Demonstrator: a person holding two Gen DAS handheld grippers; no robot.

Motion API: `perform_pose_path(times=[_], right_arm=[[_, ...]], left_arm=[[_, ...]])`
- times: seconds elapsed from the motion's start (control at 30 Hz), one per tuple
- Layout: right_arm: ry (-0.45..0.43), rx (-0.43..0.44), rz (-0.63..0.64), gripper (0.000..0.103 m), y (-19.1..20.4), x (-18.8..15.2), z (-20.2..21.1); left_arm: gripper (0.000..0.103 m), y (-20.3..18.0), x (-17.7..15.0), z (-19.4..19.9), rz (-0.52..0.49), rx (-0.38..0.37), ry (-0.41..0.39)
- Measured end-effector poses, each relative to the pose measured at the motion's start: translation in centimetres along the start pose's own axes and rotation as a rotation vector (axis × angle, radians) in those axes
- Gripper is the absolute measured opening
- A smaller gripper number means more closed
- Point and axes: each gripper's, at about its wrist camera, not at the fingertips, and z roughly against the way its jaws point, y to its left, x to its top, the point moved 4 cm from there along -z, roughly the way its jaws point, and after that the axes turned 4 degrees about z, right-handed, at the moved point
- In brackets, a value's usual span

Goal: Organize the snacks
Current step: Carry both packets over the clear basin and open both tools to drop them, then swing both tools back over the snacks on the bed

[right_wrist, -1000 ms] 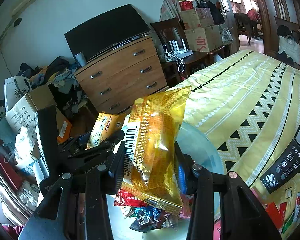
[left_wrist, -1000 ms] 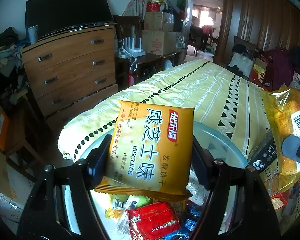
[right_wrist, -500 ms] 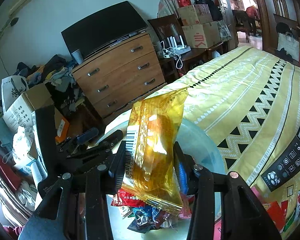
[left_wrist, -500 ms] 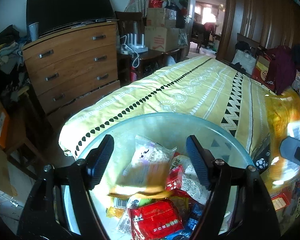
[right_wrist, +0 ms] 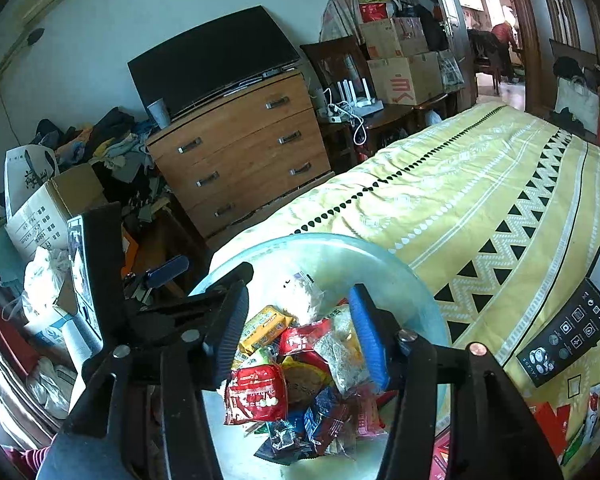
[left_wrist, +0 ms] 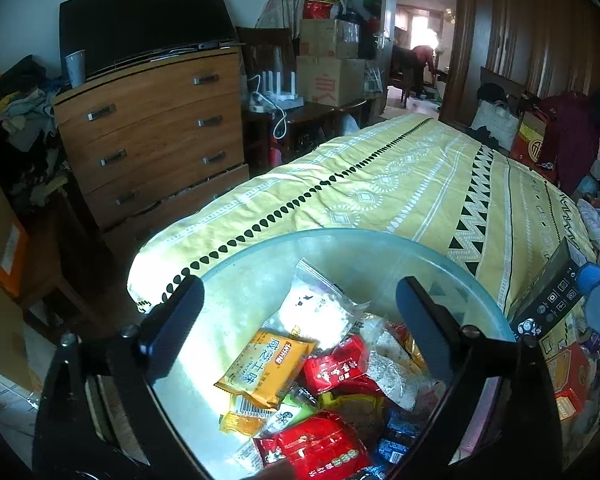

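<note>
Now both grippers hang over the glass bowl, jaws just opened and empty. The left gripper gapes above the yellow biscuit packet; the right gripper stands released.

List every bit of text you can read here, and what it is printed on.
"咸芝士味": orange biscuit packet in the glass bowl.
"LAZOS" (uncertain): black remote-like panel on the bedspread.
Red mark on the cardboard box: a character, unclear.
Red packet, barcode digits, side box print: too small or blurred.
</note>
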Motion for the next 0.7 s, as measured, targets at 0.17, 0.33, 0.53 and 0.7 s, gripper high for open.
perform_pose_path(times=[0.17, 0.33, 0.53, 0.7], right_arm=[[-0.019, -0.003, -0.002, 0.062, -0.1, -0.5, 1.2], [-0.020, -0.005, -0.016, 0.064, -0.4, -1.5, 1.9], [-0.026, 0.001, -0.023, 0.064, -0.2, -2.8, 2.9], [-0.033, -0.002, -0.012, 0.064, 0.0, -4.6, 4.8]], left_arm=[[0.103, -0.3, 0.1, 0.8, -0.004, 0.008, -0.015], [0.103, -0.5, 0.1, 1.2, -0.009, 0.016, -0.020], [0.103, -1.0, 0.1, 2.0, -0.023, 0.023, -0.033], [0.103, -1.9, 0.2, 3.3, -0.019, -0.003, -0.052]])
